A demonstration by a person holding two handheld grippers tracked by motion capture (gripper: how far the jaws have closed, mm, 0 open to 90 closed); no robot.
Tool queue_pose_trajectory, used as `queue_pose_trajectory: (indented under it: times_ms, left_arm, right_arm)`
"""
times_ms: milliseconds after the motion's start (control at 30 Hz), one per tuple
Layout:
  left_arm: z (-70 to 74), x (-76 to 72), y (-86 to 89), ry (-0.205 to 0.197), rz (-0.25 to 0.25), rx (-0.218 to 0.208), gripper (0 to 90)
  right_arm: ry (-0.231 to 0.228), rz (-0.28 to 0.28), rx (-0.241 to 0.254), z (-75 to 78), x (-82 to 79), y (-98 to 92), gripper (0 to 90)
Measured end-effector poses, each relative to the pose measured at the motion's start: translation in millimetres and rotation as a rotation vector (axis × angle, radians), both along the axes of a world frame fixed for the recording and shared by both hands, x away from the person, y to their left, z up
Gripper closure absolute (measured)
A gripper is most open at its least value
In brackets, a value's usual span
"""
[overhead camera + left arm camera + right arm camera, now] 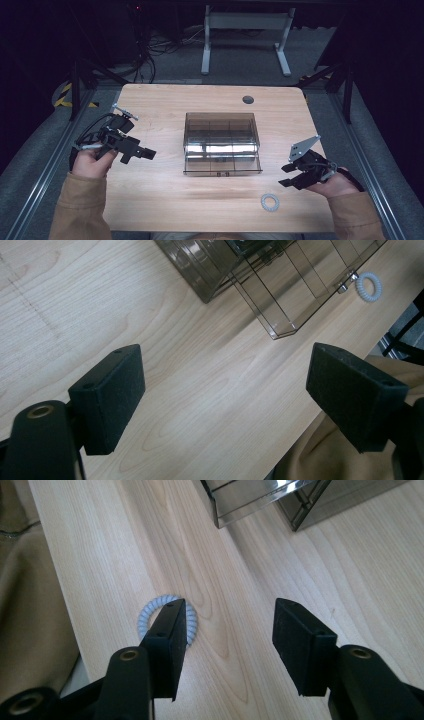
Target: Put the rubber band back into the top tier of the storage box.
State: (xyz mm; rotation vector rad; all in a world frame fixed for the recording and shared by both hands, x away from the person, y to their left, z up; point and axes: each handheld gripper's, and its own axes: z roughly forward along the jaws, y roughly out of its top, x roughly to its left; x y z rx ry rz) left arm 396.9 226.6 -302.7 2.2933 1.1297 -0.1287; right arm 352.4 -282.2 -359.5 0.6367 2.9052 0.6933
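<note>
With the coiled hair tie (270, 202) lying loose on the counter (165, 200) near its front edge, right hand-held gripper (291, 178) spread wide just beside it, likely lining up a pick. Left hand-held gripper (140, 154) also spread, empty, parked clear of the clear drawer box (222, 143). Right gripper view: one pad (167, 635) overlapping the tie, not evident from above.
</note>
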Motion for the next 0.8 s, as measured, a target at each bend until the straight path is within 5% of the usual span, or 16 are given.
queue_pose_trajectory:
  times_ms: [800]
  left_arm:
    - [-1.5, 9.5, -0.7, 0.024, 0.033, 0.007, 16.5]
  right_arm:
    - [0.069, 0.03, -0.085, -31.1, 1.2, 13.6, 50.3]
